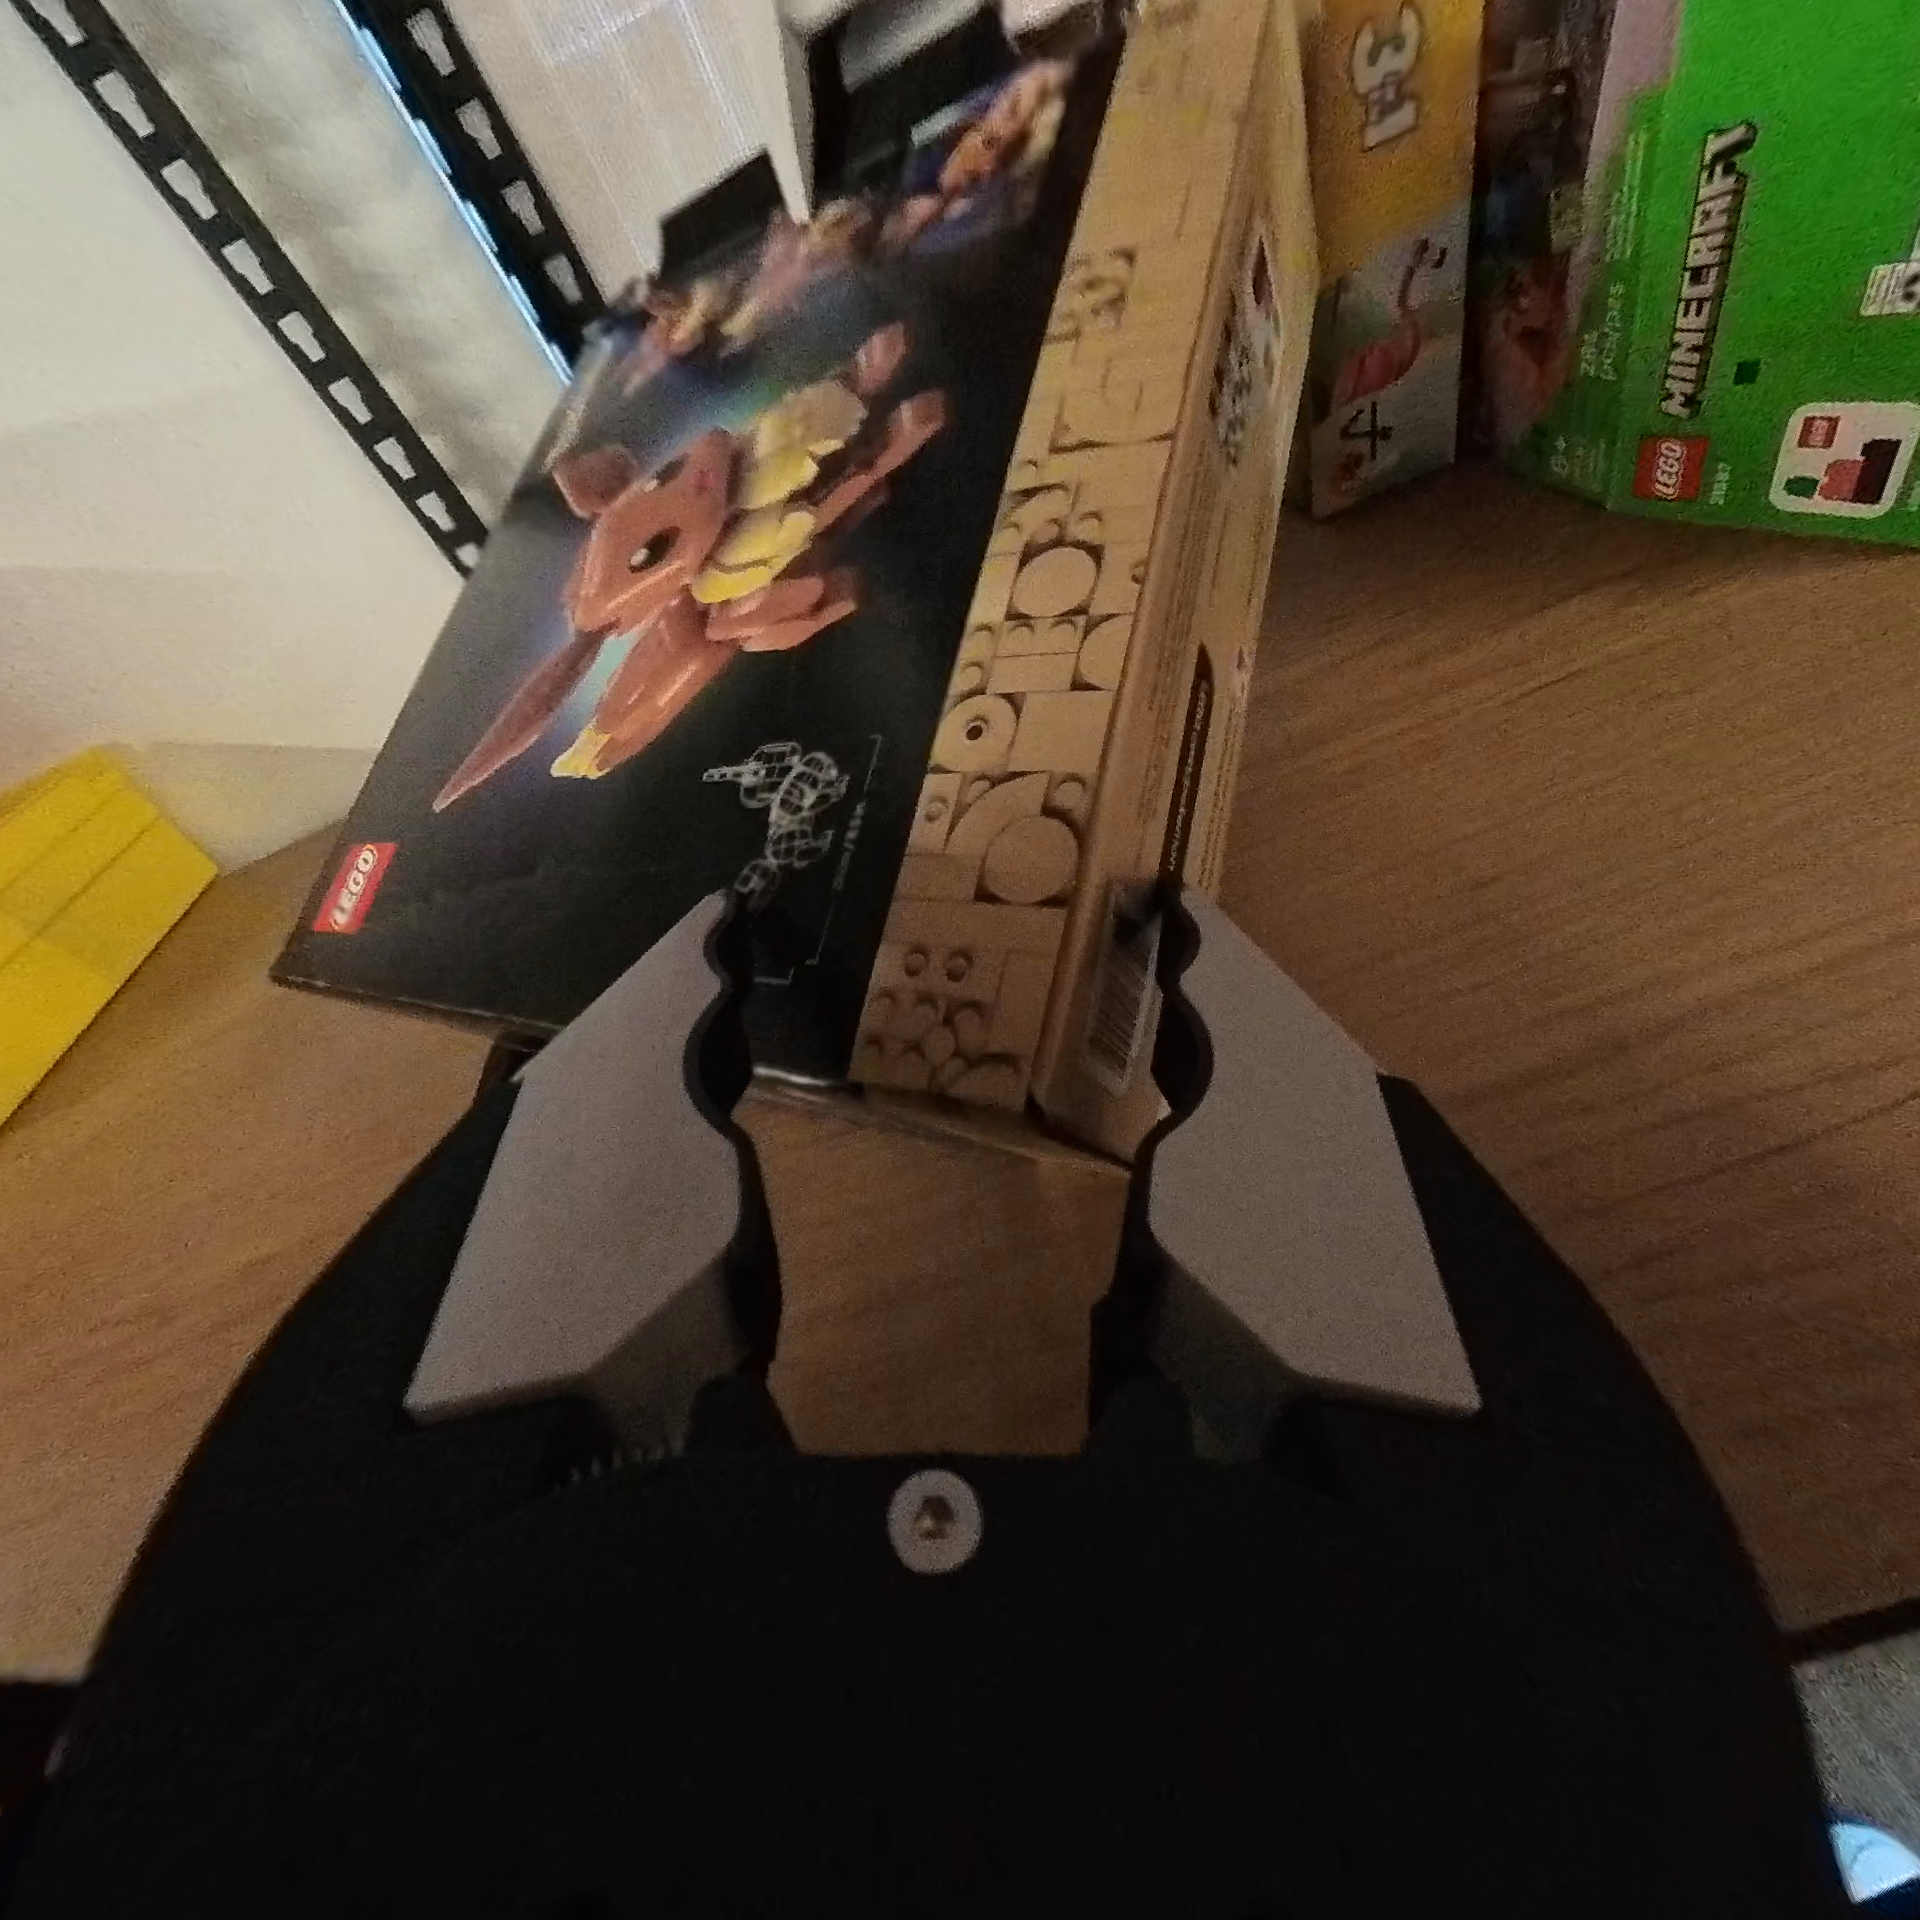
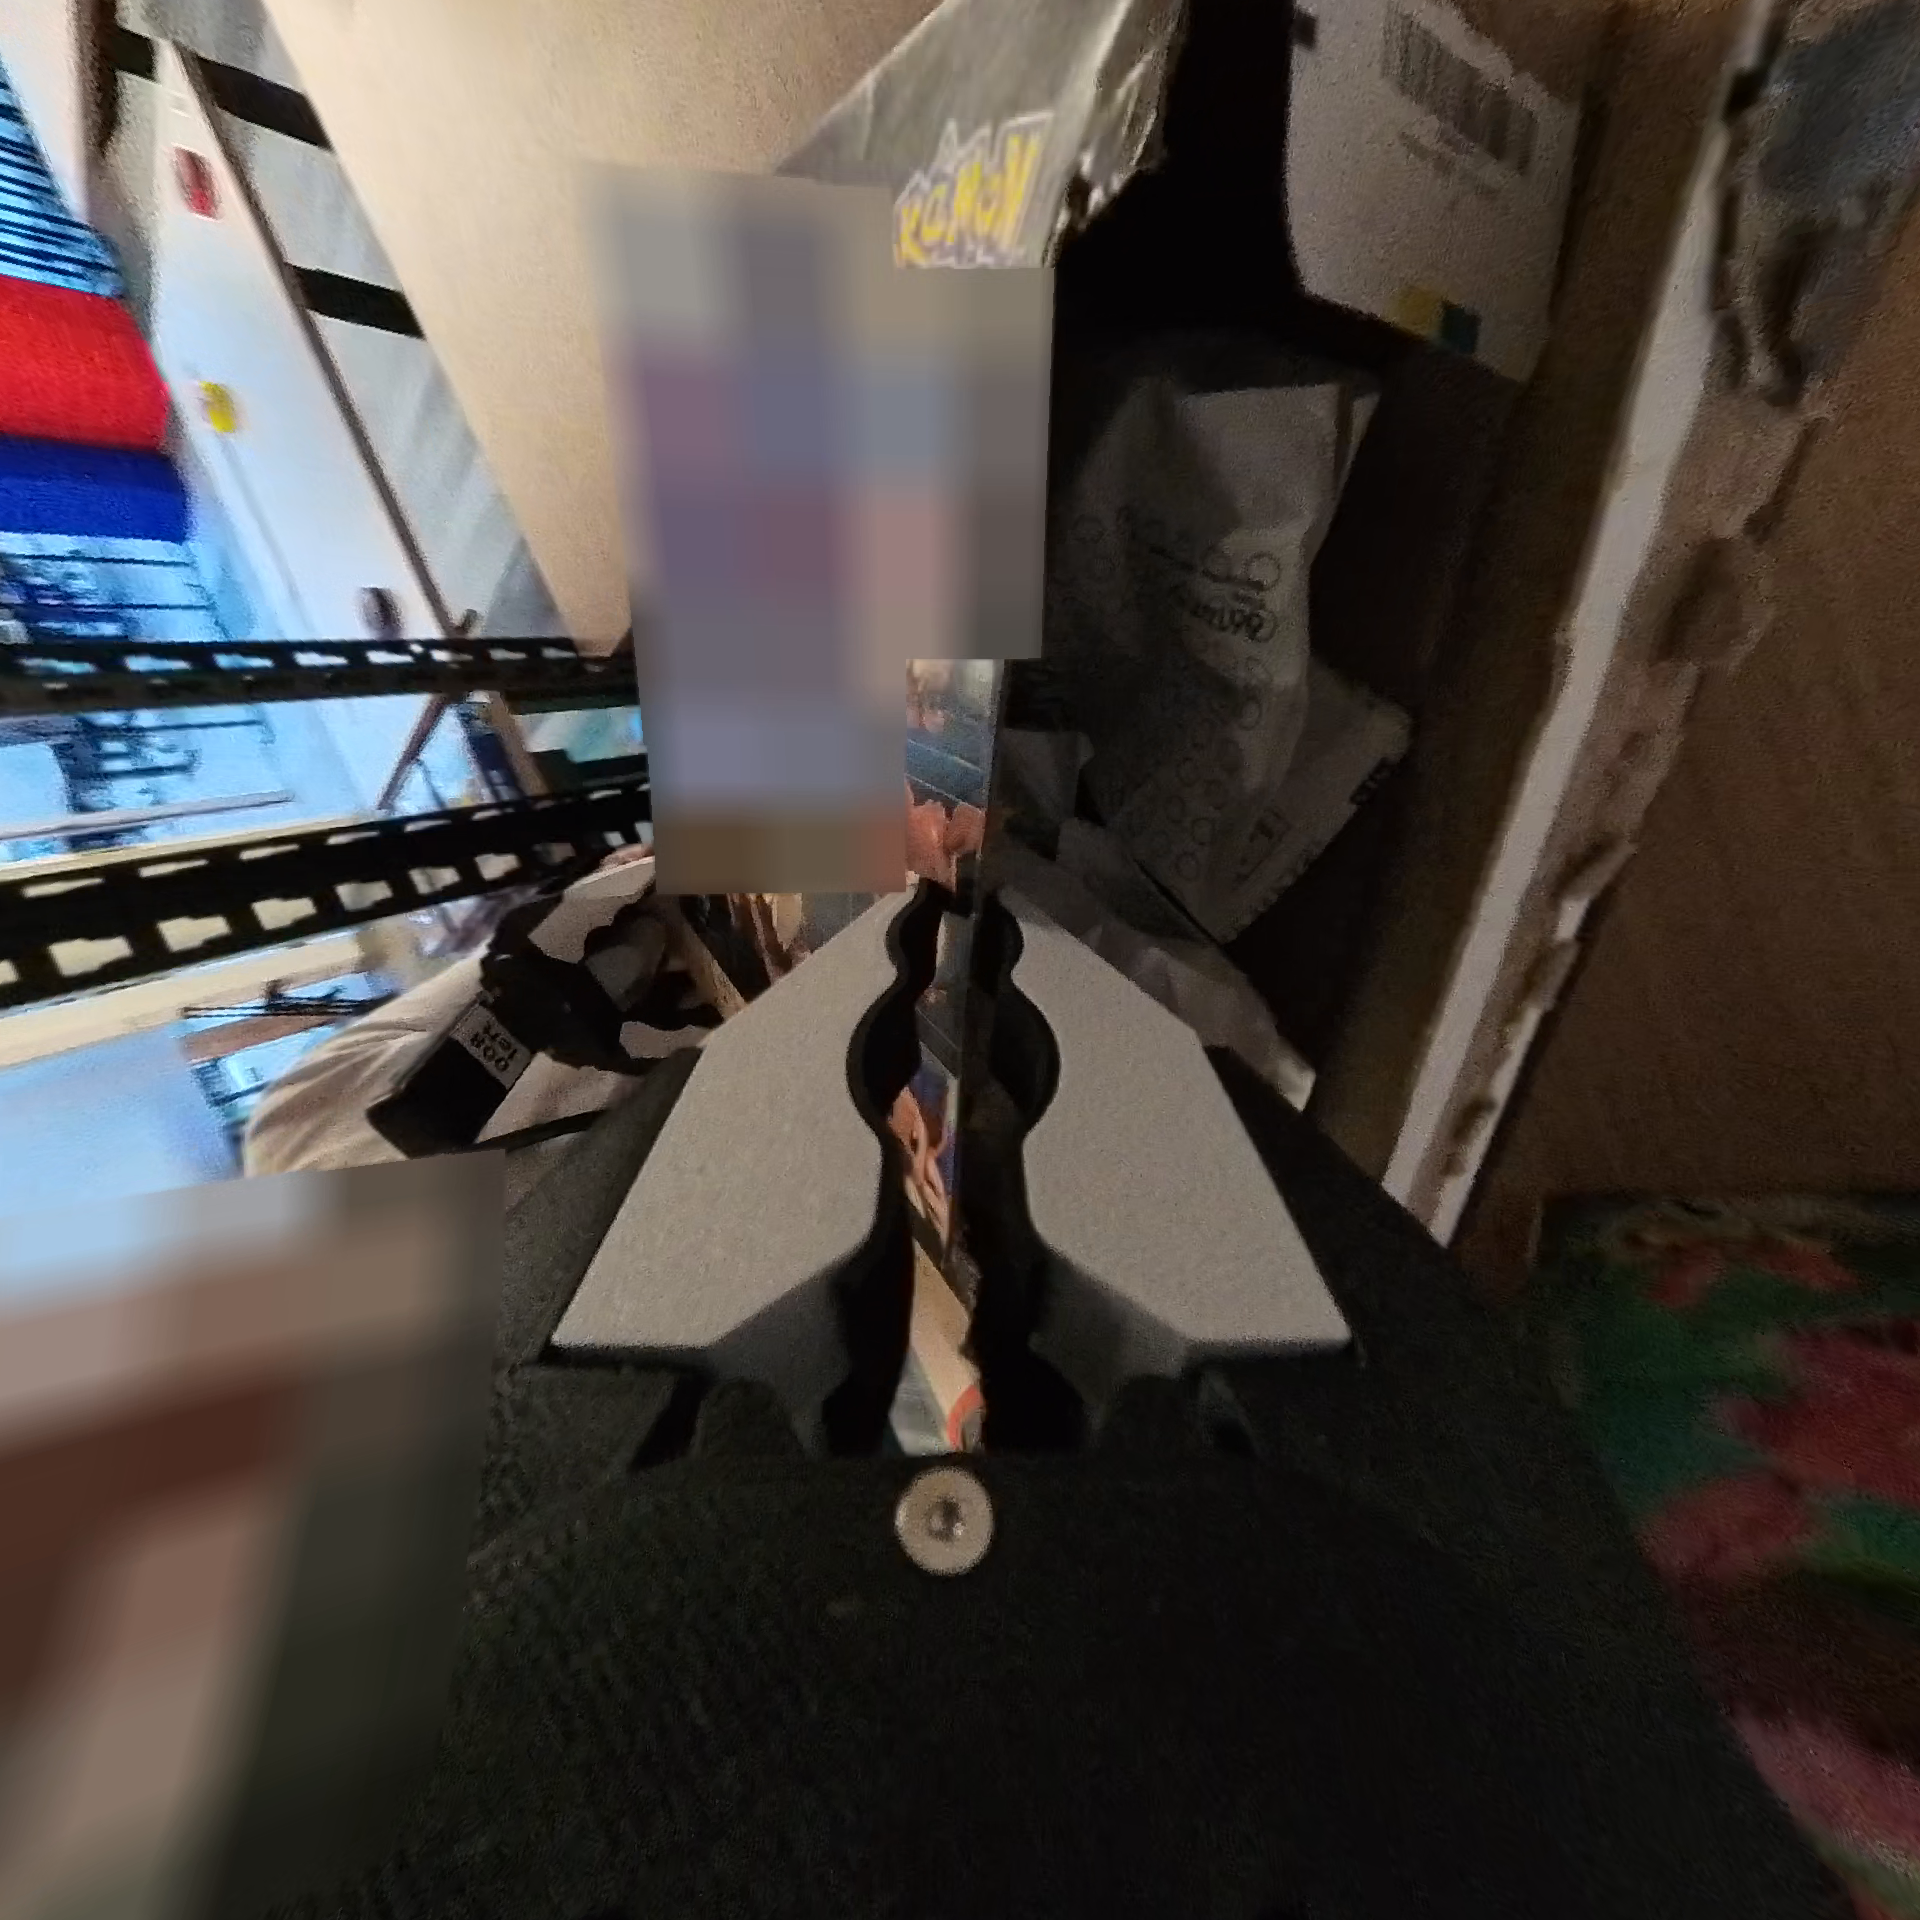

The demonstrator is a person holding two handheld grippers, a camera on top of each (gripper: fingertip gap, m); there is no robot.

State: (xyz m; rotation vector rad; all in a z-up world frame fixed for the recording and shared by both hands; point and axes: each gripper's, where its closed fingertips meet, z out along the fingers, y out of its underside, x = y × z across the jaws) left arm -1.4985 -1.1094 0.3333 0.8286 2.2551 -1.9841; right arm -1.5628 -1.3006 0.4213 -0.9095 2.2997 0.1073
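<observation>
A yellow block (image 1: pixel 73 894) is seen at the far left of the wooden shelf (image 1: pixel 1558 831). The black building-set box (image 1: pixel 727 540) is tipped on its near corner, apparently steadied by the left gripper (image 1: pixel 940 925), whose fingers are pinched onto its tan side. Three more boxes are counted to the right: a tan one (image 1: pixel 1236 468), a yellow one (image 1: pixel 1392 260) and a green one (image 1: pixel 1745 291). In the right wrist view, a thin box flap (image 2: pixel 971 1039) is clamped edge-on by the right gripper (image 2: pixel 961 914), with one printed bag (image 2: pixel 1216 623) seen inside
</observation>
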